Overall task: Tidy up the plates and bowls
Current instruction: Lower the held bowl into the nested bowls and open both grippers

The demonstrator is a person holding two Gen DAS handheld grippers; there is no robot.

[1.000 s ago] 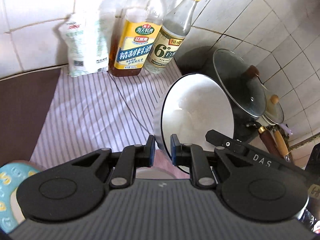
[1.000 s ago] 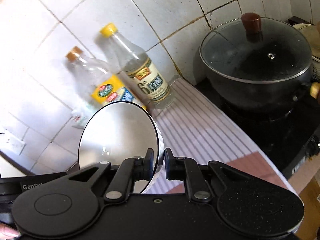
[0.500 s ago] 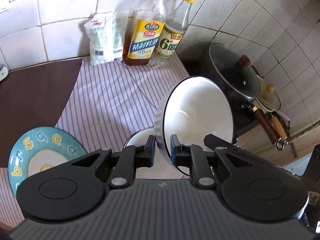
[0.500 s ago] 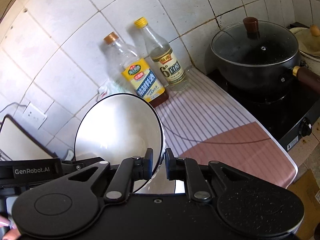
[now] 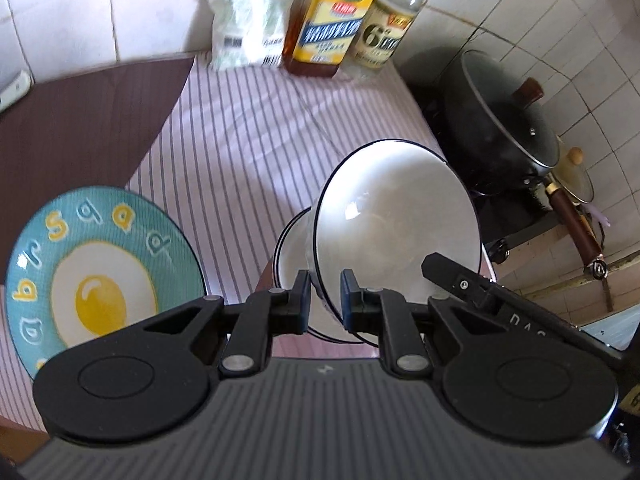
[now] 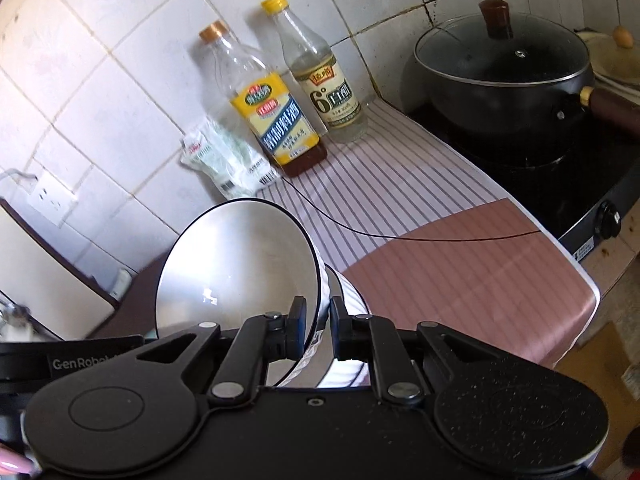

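Left gripper [image 5: 324, 304]: clenched on the rim of a white bowl [image 5: 396, 236]; one pad sits inside the rim, the other outside.
Right gripper [image 6: 318, 326]: clamped on the rim of the same white bowl [image 6: 236, 268], from the opposite side; its black body shows at the right in the left wrist view.
White bowl: dark line round the rim, ribbed outer wall, held tilted on edge above the counter near its front edge; inside bare and glossy.
Second bowl [image 5: 290, 248]: white, dark rim, directly under the held bowl; mostly hidden by it. Cannot tell whether the two touch.
Plate [image 5: 100, 276]: teal, fried-egg picture in the middle, letters round the border; lies flat at the front left of the counter, well apart from the bowls, on the striped cloth [image 5: 248, 132].
Striped cloth: white with thin purple lines, covers the middle of the counter; a plain pink panel [image 6: 472, 276] lies along its front right part.
Dark mat [image 5: 80, 120]: brown, at the left of the counter, beside the cloth.
Back edge, against the tiled wall [image 6: 100, 92]: a white packet [image 6: 224, 160], a bottle with a yellow label [image 6: 264, 108], a clear bottle with a yellow cap [image 6: 324, 76]; all three close together, bottles upright.
Back right corner: black pot [image 6: 508, 80] with a glass lid and brown knob, on a black stove [image 6: 592, 184].
Hand: a pink fingernail [image 6: 14, 466] shows at the lower left edge of the right wrist view.
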